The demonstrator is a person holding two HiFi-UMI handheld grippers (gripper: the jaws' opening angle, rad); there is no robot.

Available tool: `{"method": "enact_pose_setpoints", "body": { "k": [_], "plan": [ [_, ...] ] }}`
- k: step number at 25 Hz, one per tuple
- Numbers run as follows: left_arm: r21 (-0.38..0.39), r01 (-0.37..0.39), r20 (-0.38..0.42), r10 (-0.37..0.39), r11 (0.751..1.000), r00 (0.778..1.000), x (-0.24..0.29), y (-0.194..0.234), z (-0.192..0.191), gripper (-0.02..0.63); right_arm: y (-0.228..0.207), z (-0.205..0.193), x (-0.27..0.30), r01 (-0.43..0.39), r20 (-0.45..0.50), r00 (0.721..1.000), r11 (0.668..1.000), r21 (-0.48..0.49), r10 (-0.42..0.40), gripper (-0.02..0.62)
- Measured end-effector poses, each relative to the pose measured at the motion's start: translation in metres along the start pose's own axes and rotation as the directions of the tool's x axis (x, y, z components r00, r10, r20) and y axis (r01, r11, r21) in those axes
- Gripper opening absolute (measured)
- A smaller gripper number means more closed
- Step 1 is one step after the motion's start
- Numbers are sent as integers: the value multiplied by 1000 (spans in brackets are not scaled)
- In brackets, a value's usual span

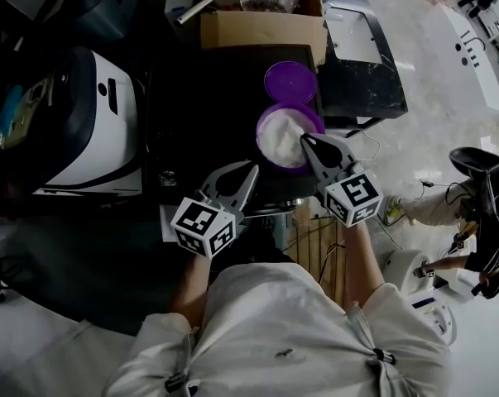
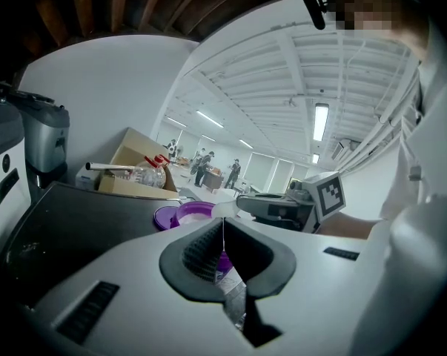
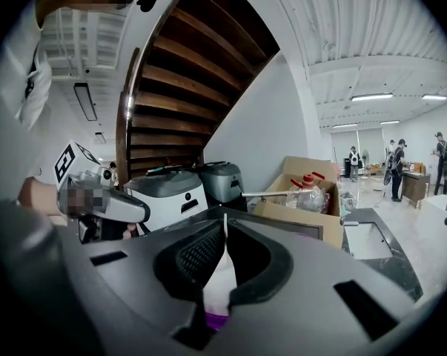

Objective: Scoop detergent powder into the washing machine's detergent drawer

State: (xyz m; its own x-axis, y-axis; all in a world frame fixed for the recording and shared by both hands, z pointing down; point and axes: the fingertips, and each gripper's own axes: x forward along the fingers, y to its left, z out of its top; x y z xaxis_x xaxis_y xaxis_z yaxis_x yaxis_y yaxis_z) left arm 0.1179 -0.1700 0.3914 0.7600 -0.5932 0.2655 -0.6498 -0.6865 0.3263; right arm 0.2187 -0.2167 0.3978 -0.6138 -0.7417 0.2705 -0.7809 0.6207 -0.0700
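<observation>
Powder (image 1: 282,139), white and heaped, is sitting in a round purple tub (image 1: 268,117) on the dark table (image 1: 199,89), with its flat lid (image 1: 290,81) lying just behind. The right gripper (image 1: 307,141) is hovering over the tub's rim, ribbed jaws pressed together on nothing. The left gripper (image 1: 251,170) is hanging just beside the tub, jaws likewise closed.

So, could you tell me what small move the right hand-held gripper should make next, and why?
Probably dip it slightly: the right hand-held gripper hangs over the white powder in the round purple tub, jaws shut on what looks like a thin white scoop.

Open purple tub (image 1: 262,127), white powder (image 1: 280,139) inside
</observation>
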Motion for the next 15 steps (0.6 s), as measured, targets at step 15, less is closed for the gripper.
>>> {"method": "enact_pose_setpoints", "body": {
  "k": [15],
  "plan": [
    [-14,1,-21,-1,1000,1000,17,3,-10,20,-16,-12,28,2,-136,990,980,-197,-29,17]
  ]
}}
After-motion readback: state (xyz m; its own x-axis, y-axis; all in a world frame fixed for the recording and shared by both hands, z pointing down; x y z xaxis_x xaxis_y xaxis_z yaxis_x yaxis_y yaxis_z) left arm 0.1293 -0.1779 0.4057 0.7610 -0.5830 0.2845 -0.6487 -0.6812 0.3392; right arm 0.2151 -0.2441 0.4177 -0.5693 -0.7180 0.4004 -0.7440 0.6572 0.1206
